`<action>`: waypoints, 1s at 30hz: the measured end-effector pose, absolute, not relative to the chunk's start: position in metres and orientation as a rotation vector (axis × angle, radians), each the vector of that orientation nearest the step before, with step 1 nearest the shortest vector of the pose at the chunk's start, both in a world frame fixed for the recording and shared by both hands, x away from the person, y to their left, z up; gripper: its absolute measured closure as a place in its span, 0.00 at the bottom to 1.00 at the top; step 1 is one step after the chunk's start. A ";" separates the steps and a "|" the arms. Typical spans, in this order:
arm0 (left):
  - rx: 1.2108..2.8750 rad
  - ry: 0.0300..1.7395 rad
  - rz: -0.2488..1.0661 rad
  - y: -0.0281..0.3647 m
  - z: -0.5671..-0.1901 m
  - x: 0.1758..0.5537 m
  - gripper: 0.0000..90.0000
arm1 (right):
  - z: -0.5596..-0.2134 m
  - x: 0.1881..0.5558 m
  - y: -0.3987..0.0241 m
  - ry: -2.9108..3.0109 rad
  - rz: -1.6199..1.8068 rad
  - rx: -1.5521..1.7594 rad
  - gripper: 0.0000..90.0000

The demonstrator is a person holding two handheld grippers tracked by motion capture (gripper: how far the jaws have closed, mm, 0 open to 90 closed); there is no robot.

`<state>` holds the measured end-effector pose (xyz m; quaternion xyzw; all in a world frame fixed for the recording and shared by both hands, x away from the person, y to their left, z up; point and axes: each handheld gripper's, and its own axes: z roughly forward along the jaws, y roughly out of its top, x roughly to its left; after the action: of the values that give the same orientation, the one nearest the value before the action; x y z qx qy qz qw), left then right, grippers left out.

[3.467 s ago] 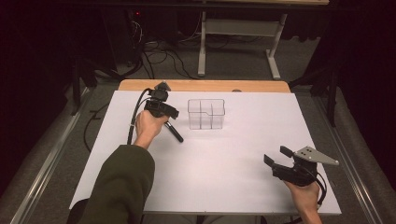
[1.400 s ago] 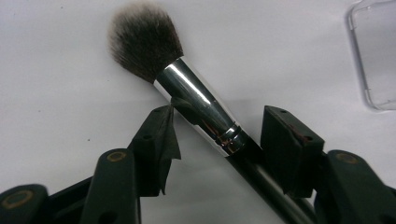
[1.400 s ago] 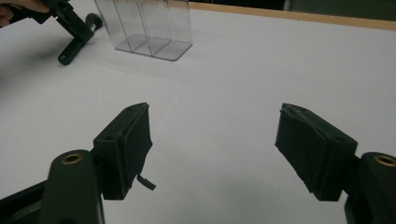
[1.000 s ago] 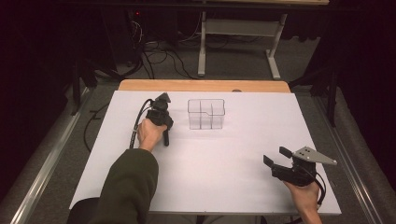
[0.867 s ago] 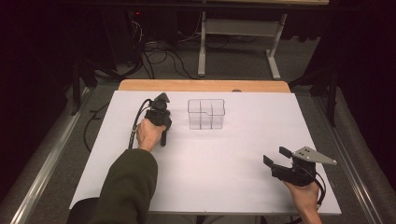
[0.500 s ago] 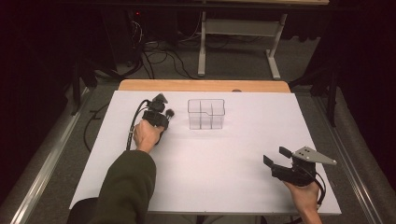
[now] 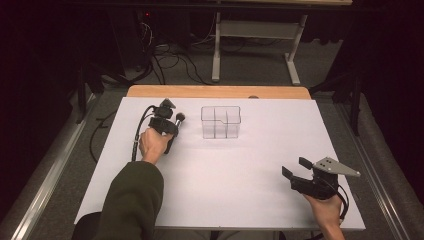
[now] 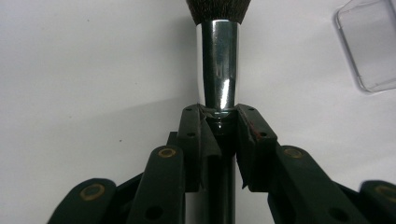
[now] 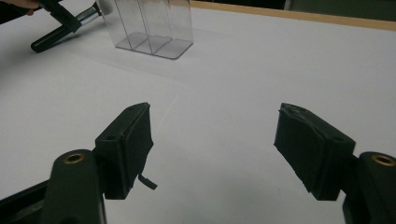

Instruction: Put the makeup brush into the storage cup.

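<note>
One brush (image 8: pixel 218 70), bristles pointing away from left claw (image 8: pixel 219 135)

Black-handled makeup brush (image 8: pixel 218 79), gripper-clamped (image 8: pixel 219 140)

Left gripper (image 7: pixel 172 131): jaws clamped tight on a brush (image 8: pixel 218 70), just below its metal ferrule.
Left hand (image 7: pixel 154 144): far left of table, wrapped round the gripper body; green sleeve (image 7: pixel 131 200) enters from the bottom edge.
Right gripper (image 7: pixel 294 169): jaws spread wide, nothing between them.
Right hand (image 7: pixel 325 211): near right corner, gripper aimed left.
</note>
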<state>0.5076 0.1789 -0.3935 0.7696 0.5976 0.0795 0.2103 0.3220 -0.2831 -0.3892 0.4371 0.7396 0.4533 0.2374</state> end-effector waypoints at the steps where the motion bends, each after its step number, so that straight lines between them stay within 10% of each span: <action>1: 2.127 1.652 0.227 0.180 -0.391 0.506 0.81 | -0.389 0.322 -0.283 2.029 1.242 1.195 0.33; 30: 2.083 1.370 0.248 0.197 -0.359 0.444 0.81 | -0.391 0.323 -0.280 2.039 1.233 1.203 0.33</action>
<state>0.4438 0.1971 -0.3588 0.7898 0.5193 0.0942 0.3127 0.3232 -0.2803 -0.3913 0.4383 0.7427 0.4491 0.2339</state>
